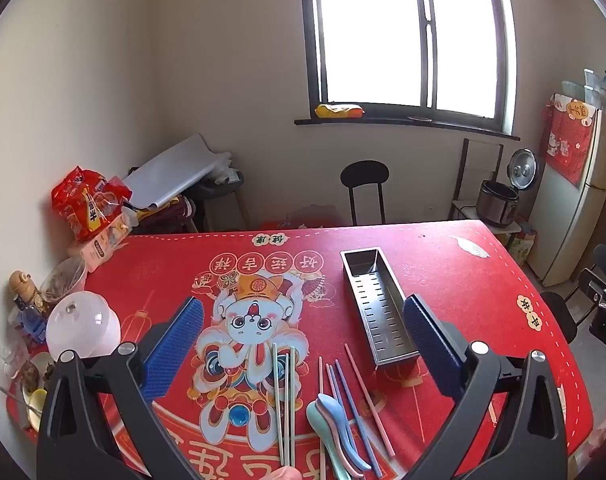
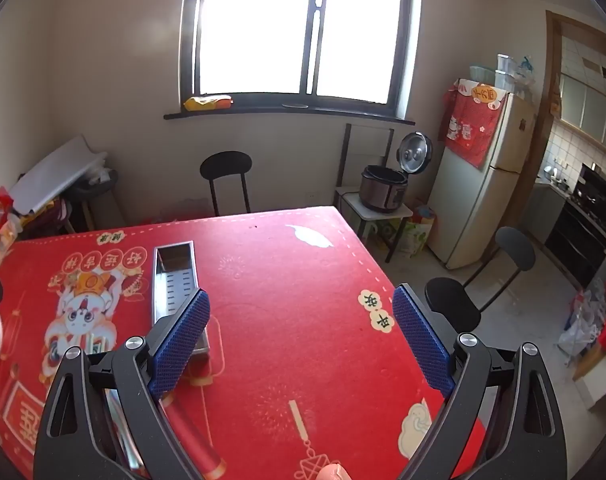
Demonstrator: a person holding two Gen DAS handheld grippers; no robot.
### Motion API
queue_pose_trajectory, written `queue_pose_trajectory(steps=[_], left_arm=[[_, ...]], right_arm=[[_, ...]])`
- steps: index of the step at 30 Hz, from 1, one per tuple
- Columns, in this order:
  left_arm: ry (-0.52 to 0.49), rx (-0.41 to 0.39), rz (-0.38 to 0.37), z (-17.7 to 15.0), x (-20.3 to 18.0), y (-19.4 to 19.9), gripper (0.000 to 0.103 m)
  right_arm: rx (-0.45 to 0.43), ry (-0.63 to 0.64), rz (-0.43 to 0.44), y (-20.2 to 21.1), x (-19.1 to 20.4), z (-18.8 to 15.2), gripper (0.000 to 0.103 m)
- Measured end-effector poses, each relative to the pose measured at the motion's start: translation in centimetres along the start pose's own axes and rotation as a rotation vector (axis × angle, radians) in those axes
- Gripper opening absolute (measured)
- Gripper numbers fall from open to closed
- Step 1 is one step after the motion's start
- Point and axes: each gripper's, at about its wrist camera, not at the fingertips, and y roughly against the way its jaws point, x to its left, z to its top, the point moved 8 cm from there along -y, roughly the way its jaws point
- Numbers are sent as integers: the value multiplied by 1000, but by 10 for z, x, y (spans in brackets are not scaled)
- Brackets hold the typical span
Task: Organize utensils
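A desk [image 1: 443,264] draped in a red festive printed cloth is standing below a bright window. Pastel chopsticks [image 1: 285,400] and pastel spoons [image 1: 331,420] are lying just beside a slotted rectangular steel tray [image 1: 377,312]. The left hand-held gripper [image 1: 303,320] is hovering above them with jaws spread wide, and the right hand-held gripper [image 2: 301,312] is likewise gaping over bare cloth.

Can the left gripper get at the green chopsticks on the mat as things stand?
Probably yes. The left gripper is open above the green chopsticks, which lie flat on the red mat with nothing over them; the spoons sit just beside.
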Motion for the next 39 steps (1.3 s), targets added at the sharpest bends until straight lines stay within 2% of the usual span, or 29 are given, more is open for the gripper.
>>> queue_pose_trajectory(steps=[39], left_arm=[[1, 2, -2, 5, -1, 2, 98]], right_arm=[[-1, 11, -1, -1, 2, 7, 90]])
